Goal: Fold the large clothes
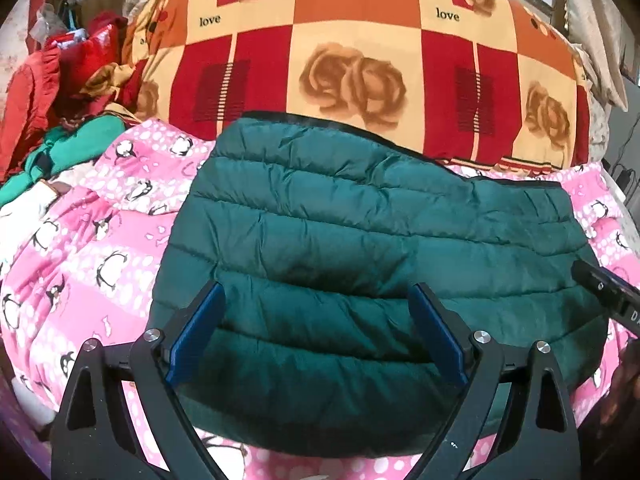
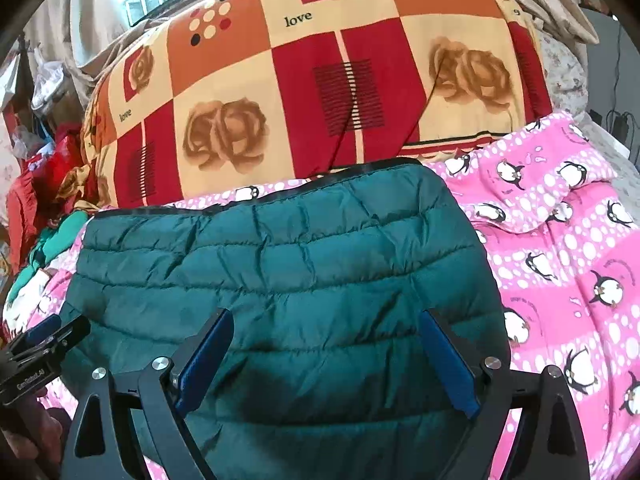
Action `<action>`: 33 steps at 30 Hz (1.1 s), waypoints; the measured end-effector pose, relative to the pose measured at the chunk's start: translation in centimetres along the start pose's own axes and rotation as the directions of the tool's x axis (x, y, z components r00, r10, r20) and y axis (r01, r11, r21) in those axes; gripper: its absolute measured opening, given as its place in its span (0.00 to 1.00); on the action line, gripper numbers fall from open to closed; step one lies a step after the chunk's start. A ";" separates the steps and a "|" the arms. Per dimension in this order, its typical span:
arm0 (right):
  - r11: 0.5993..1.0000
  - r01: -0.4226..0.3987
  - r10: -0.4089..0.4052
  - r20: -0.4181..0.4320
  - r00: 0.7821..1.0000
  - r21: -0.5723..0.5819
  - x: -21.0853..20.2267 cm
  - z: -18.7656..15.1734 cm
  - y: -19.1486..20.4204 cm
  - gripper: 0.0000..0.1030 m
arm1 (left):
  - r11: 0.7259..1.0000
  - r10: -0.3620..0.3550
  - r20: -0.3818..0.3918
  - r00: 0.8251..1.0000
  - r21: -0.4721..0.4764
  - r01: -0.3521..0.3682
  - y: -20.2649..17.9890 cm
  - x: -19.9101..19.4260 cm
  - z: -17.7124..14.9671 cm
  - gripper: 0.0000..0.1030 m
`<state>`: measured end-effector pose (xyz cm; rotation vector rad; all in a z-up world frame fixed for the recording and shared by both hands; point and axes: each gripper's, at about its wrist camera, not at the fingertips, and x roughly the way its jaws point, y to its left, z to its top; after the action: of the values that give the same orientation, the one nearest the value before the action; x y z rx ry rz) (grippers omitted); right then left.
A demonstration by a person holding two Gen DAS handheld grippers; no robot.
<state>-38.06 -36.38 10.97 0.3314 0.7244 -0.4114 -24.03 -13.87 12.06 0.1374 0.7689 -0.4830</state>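
A dark green quilted puffer jacket (image 1: 360,232) (image 2: 280,272) lies folded into a compact block on a pink penguin blanket (image 1: 104,248) (image 2: 560,280). My left gripper (image 1: 316,294) hovers over the jacket's near left part, its blue pads (image 1: 196,336) wide apart and open, gripping nothing. My right gripper (image 2: 327,316) stands open over the near right part, and its blue pads (image 2: 448,364) press on nothing. Each gripper shows at the edge of the other's view: the right gripper (image 1: 606,292) and the left gripper (image 2: 44,336).
A big rolled quilt (image 1: 360,60) (image 2: 320,80) in red, orange and cream checks with roses lies right behind the jacket. A heap of red and green clothes (image 1: 60,92) sits at the far left. Pink blanket stretches to the right of the jacket.
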 end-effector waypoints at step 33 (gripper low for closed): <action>0.995 0.064 -0.060 0.050 0.997 -0.081 -3.5 -2.6 4.4 0.89 | 0.996 0.092 0.114 0.989 -0.007 -0.092 -0.5 -4.2 -2.5 0.90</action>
<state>-39.83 -30.54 12.24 0.2208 0.7043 -0.4449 -28.47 -11.98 13.21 0.1415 0.6484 -0.3993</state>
